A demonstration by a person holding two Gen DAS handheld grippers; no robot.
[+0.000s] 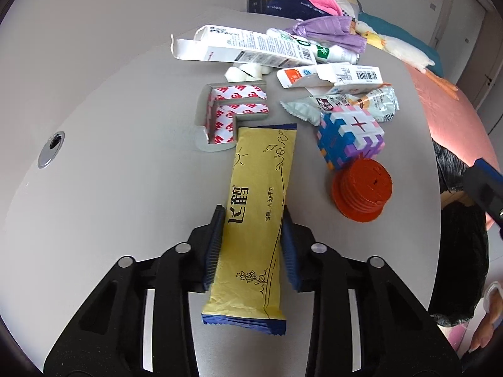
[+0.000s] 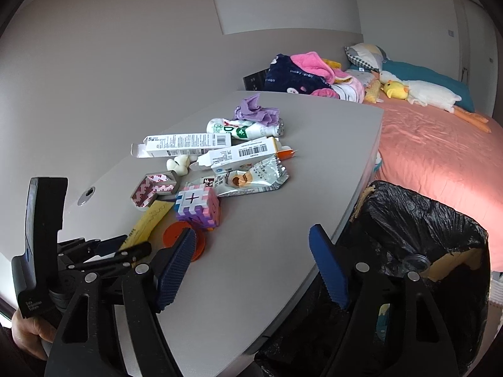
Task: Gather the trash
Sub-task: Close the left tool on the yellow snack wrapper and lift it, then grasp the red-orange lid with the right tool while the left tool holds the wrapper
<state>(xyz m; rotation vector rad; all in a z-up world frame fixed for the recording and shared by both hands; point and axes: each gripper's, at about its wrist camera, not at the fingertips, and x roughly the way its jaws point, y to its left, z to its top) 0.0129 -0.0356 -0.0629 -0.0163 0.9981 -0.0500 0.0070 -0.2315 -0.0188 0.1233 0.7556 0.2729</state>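
Between the ribbed blue pads of the left gripper (image 1: 253,245) lies the long yellow paper-look sachet with dark blue crimped ends (image 1: 256,220), flat on the pale grey table (image 1: 125,188); the jaws stand narrowed around its middle, each pad at or against a long edge, though whether they press hard enough to carry it I cannot tell for sure. It looks light and thin, a stick pack that should buckle if squeezed across its width, so a hold at mid-length, where the pads sit now, seems soundest, and the loose ends will likely droop once it is lifted. Its smooth skin may slide on the pads. Its far end touches the grey L-shaped foam corner guard lined with red-printed white tape (image 1: 224,113), which could be dragged along. To the right sit the pink, blue and purple foam puzzle cube (image 1: 350,138) and the stack of orange-red round plastic discs (image 1: 361,188). The right gripper (image 2: 251,270) hovers with its jaws spread wide on nothing, over the table edge beside the black-lined waste bin (image 2: 418,220), probably where the sachet should go.
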